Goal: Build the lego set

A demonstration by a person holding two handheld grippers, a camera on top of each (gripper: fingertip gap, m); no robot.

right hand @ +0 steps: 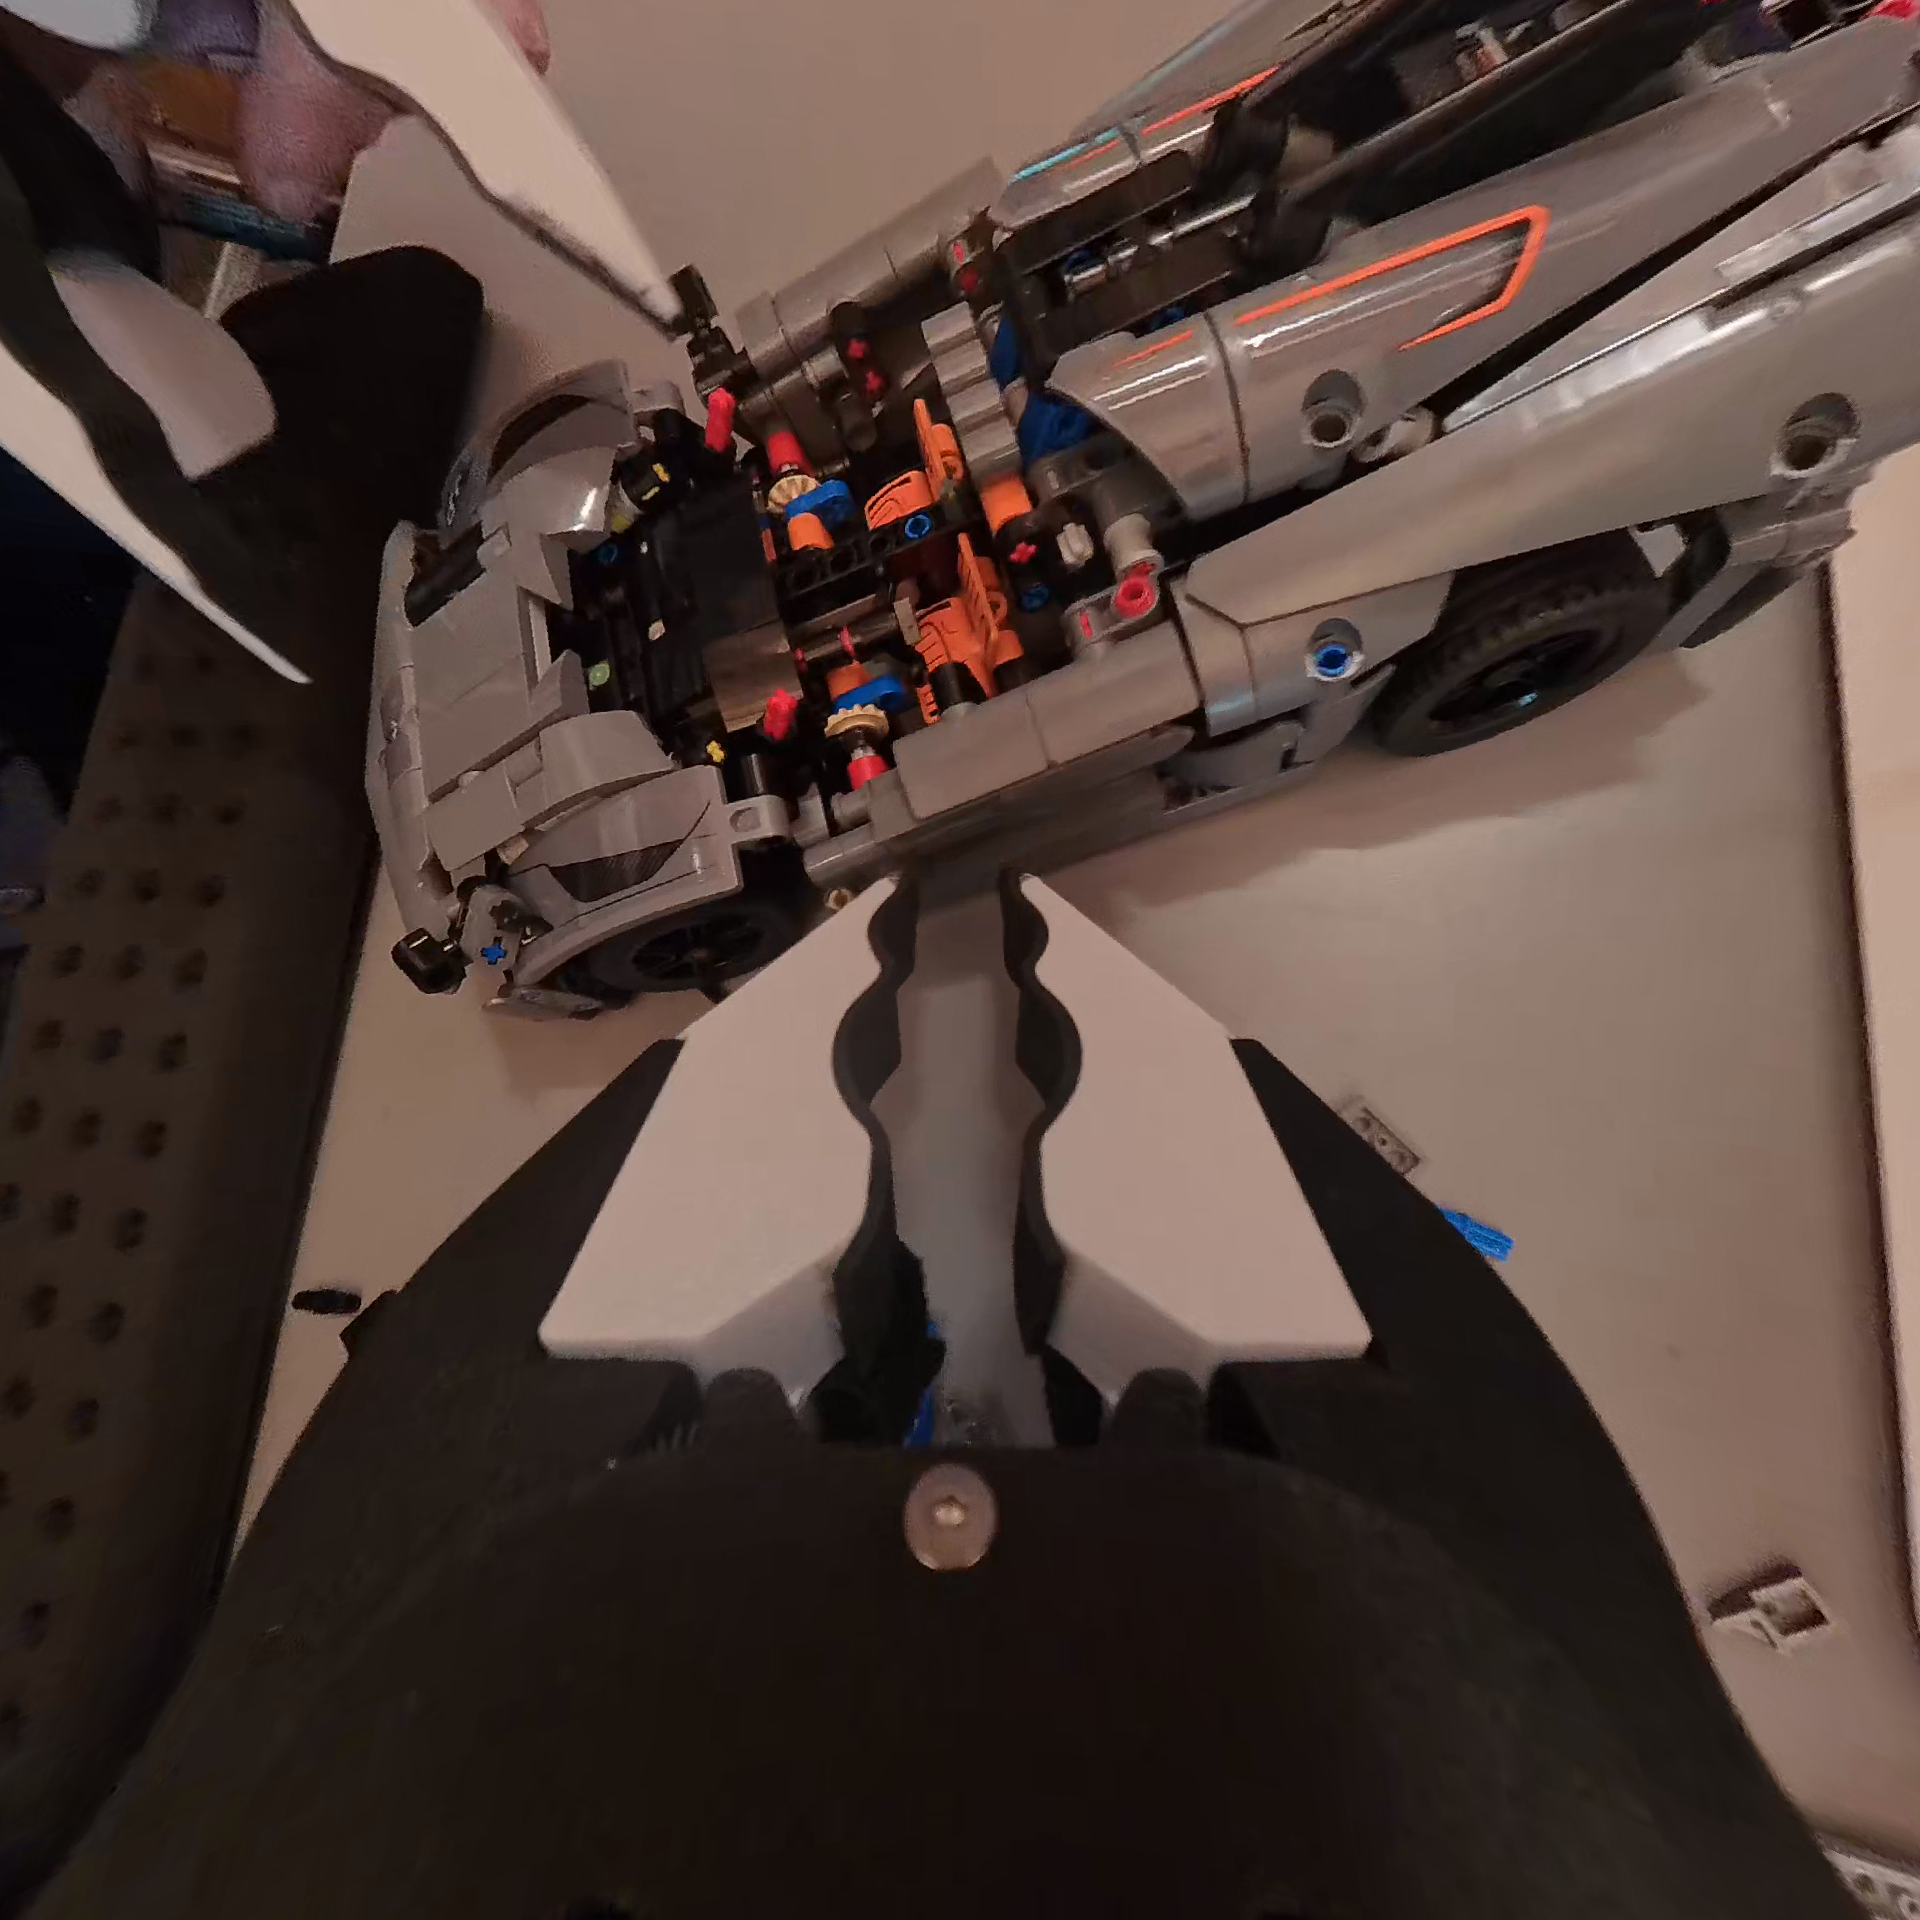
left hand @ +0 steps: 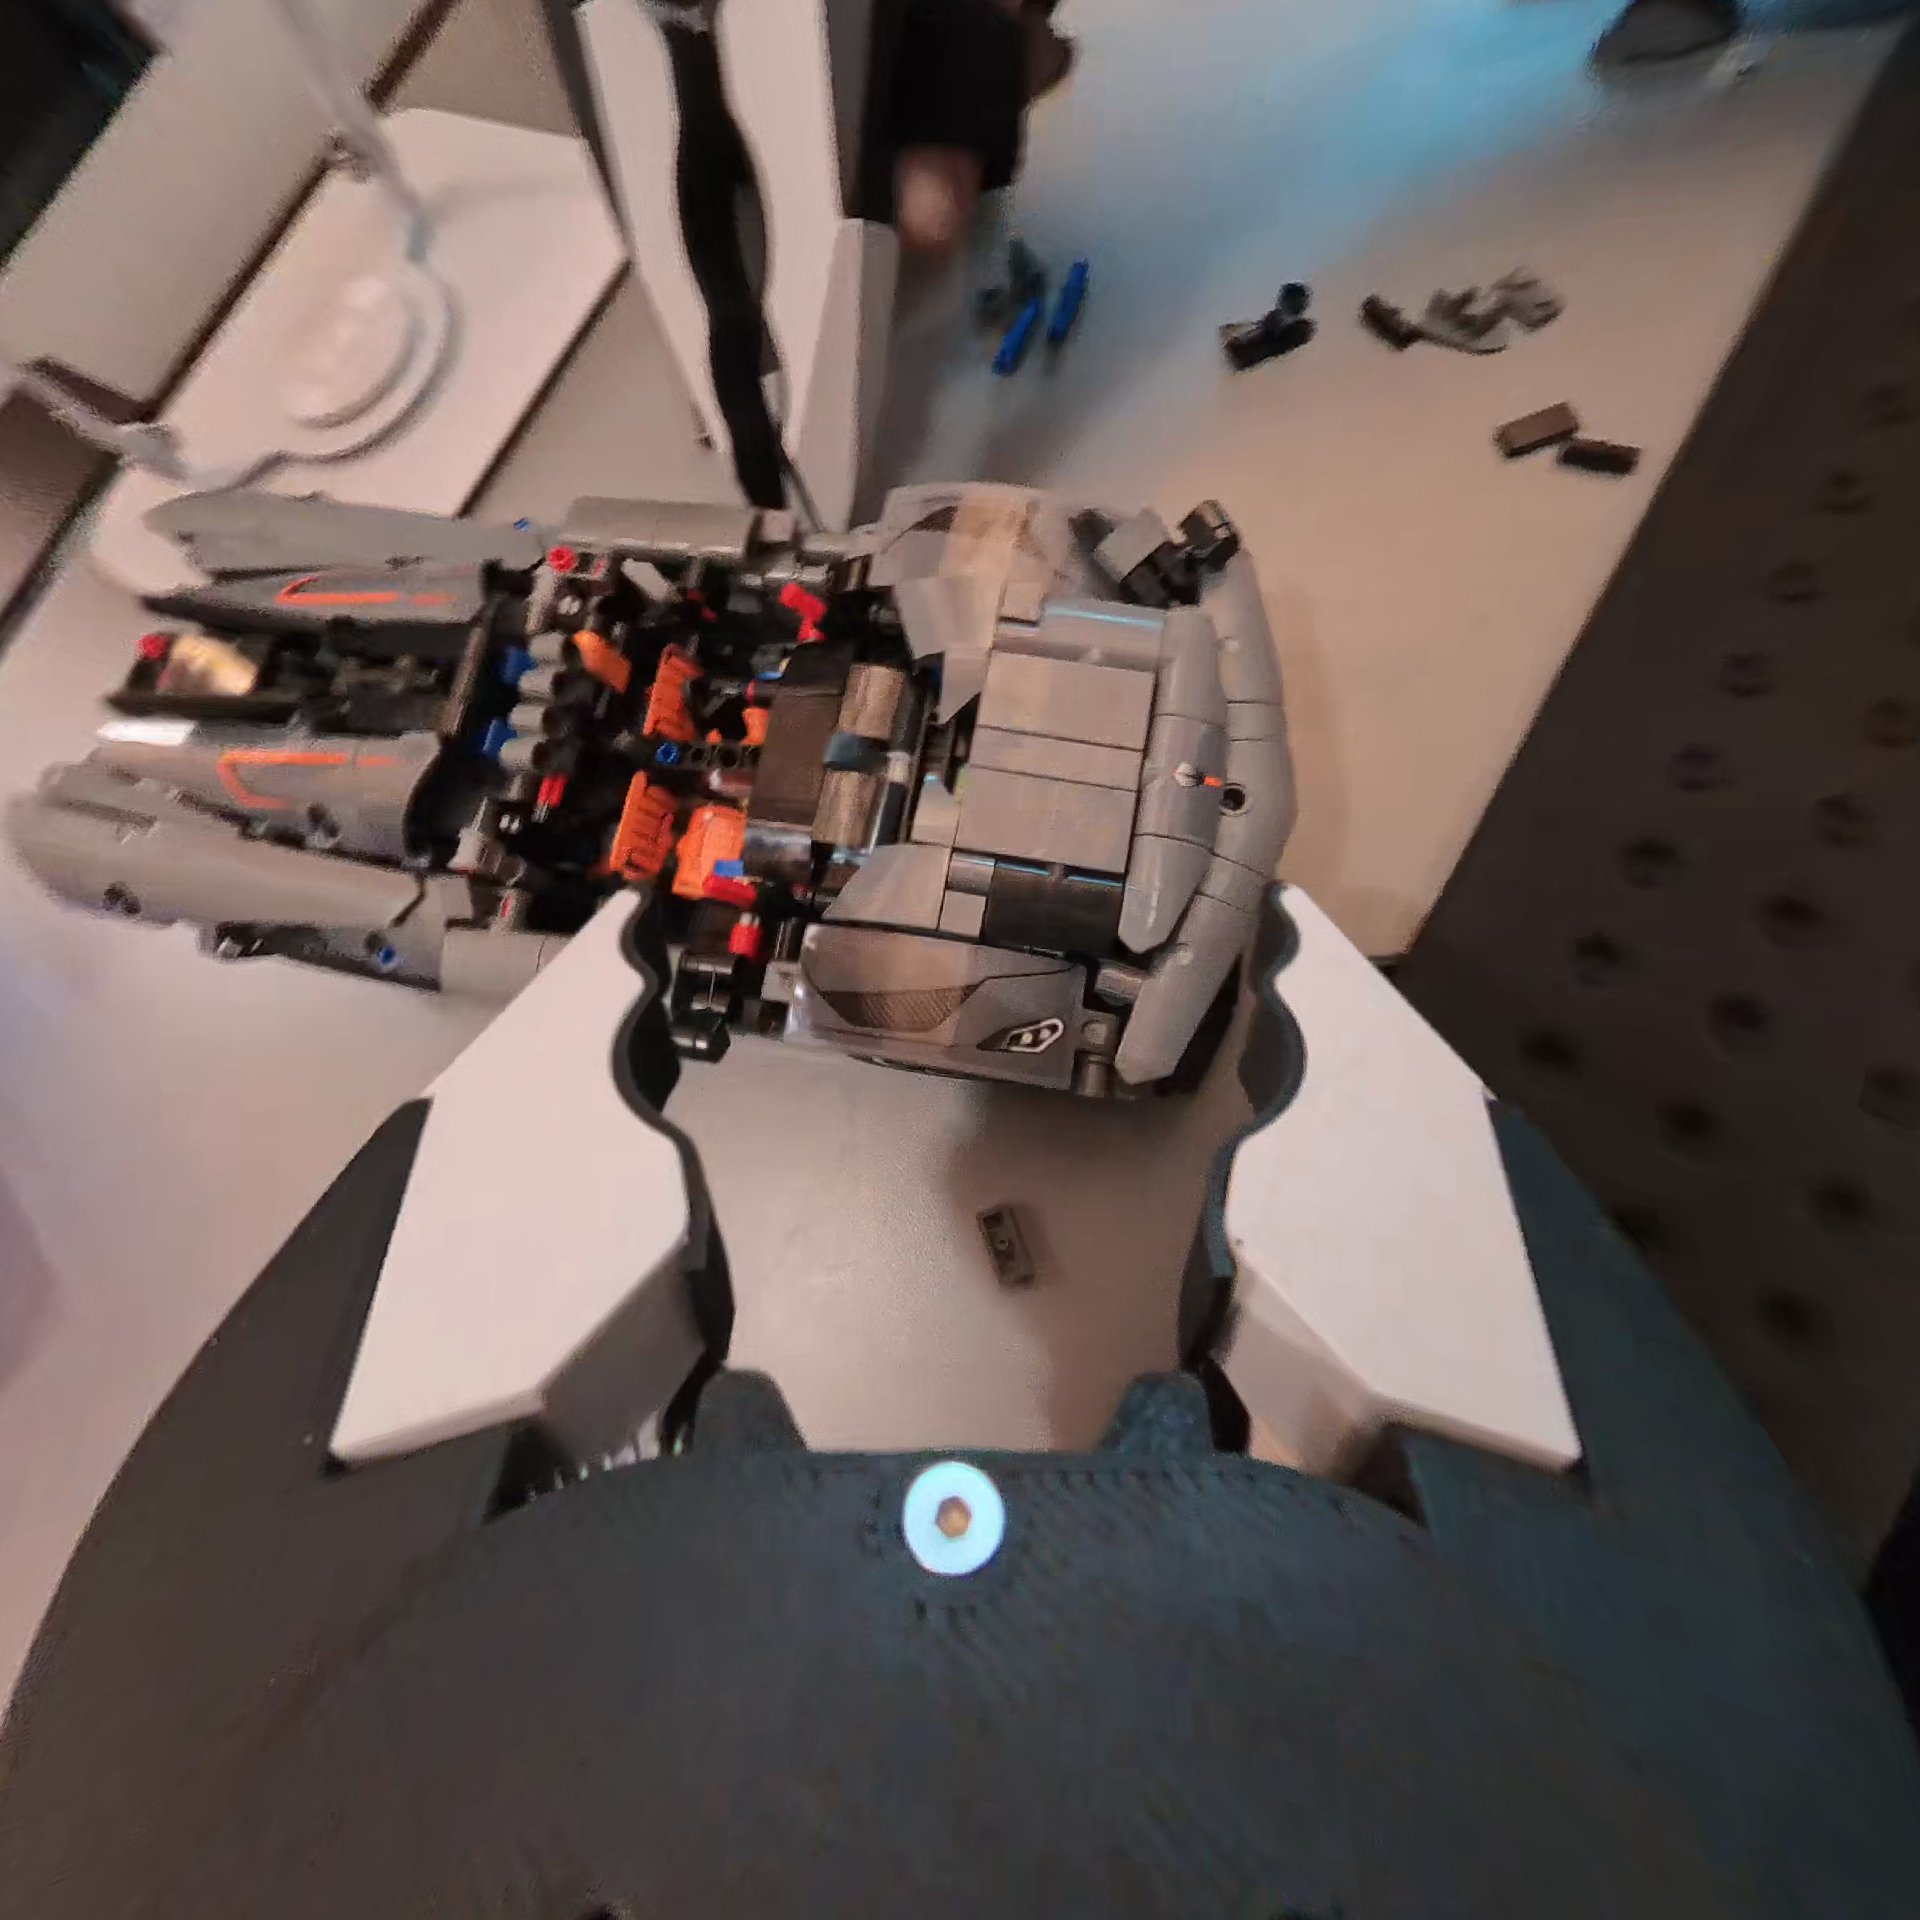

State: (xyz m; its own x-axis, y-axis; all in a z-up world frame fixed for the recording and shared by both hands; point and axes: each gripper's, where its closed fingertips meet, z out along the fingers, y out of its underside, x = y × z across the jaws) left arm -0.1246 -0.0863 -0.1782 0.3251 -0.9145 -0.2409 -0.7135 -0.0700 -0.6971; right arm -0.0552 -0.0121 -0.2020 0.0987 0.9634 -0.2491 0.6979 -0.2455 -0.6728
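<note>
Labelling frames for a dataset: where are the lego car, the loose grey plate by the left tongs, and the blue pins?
lego car (right hand: 1320, 405): right wrist view, side panel.
loose grey plate (left hand: 1007, 1246): left wrist view, centre.
blue pins (left hand: 1042, 315): left wrist view, middle.

Dark perforated mat (left hand: 1714, 831) runs along one edge of the white tabletop (left hand: 1195, 468); in the right wrist view the same mat (right hand: 135, 1039) lies at the tabletop's (right hand: 1455, 987) left edge. Clear glassy round-based item (left hand: 364, 343), blurred, sits on a white surface beyond the tabletop's far edge. Person in dark clothing (left hand: 935, 125) near the far edge, hand blurred.
</note>
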